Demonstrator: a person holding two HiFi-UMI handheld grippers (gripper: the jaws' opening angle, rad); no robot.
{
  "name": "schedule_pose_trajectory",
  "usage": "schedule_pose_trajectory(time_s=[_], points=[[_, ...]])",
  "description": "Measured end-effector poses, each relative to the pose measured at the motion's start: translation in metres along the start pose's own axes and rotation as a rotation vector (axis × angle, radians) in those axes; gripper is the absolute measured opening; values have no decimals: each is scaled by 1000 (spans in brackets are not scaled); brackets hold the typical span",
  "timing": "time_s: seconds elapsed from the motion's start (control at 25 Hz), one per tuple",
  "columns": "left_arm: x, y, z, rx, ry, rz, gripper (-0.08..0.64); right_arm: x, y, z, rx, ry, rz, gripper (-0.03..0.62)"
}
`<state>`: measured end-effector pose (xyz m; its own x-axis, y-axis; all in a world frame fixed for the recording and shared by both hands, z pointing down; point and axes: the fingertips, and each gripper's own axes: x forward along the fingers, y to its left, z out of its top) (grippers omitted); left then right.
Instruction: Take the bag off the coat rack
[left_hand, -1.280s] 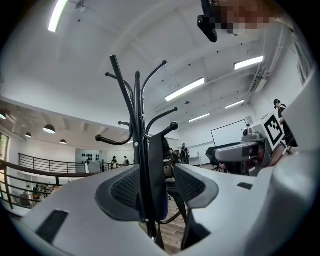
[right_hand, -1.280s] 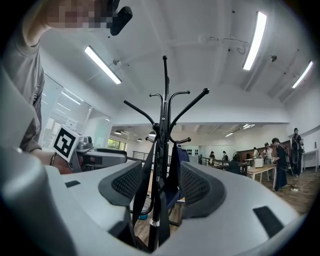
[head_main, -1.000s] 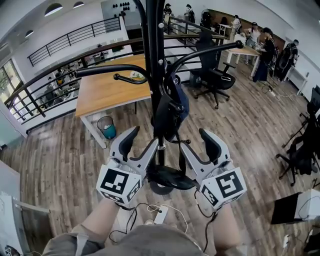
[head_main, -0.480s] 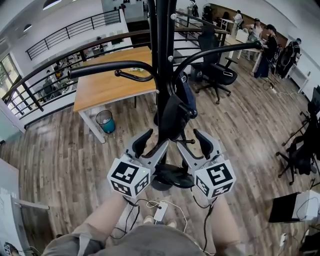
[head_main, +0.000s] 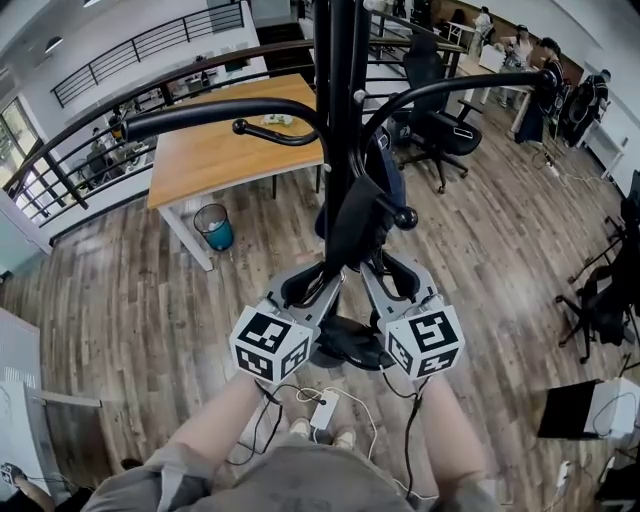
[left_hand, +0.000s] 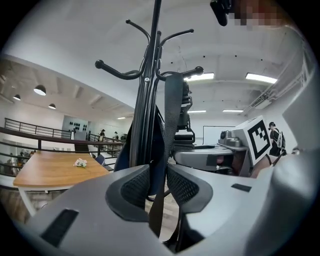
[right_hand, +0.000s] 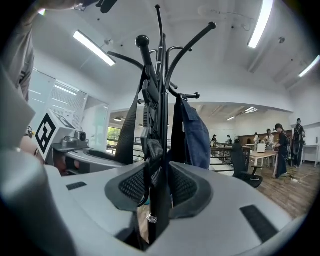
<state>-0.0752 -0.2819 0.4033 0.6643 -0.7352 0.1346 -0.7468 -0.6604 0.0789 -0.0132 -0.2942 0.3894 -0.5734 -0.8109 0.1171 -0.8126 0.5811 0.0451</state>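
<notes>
A dark blue bag (head_main: 365, 215) hangs by black straps from a black coat rack (head_main: 340, 100) straight ahead of me. Both grippers are raised at its lower part, side by side. My left gripper (head_main: 318, 280) is closing. A black strap (left_hand: 172, 115) runs down between its jaws, and a sliver of gap still shows beside the left pad (left_hand: 135, 187). My right gripper (head_main: 385, 272) is closing too. A thicker strap (right_hand: 155, 150) with a buckle fills the space between its pads. The blue bag body (right_hand: 195, 135) hangs just behind that strap.
The rack's round base (head_main: 350, 345) stands on the wood floor by my feet, with a white charger (head_main: 322, 410) and cables. A wooden table (head_main: 220, 150) and a bin (head_main: 213, 250) are at the left. Office chairs (head_main: 435, 100) and people stand at the back right.
Both grippers have moved up and inward to the bag, and their wide-open jaws have narrowed around its straps. The head view has come closer to the rack.
</notes>
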Motion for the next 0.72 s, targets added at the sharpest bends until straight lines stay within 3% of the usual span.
schedule_pose_trajectory(time_s=[0.2, 0.32, 0.48, 0.72], points=[[1, -9, 1, 48, 21, -22, 20, -7, 1, 4, 1, -30, -8, 57], [-4, -9, 2, 57, 42, -14, 17, -14, 4, 7, 2, -37, -9, 49], [-17, -5, 14, -15, 6, 2, 17, -25, 0, 13, 31, -39, -15, 49], [-31, -13, 48, 14, -52, -11, 17, -48, -8, 44, 41, -98, -35, 48]])
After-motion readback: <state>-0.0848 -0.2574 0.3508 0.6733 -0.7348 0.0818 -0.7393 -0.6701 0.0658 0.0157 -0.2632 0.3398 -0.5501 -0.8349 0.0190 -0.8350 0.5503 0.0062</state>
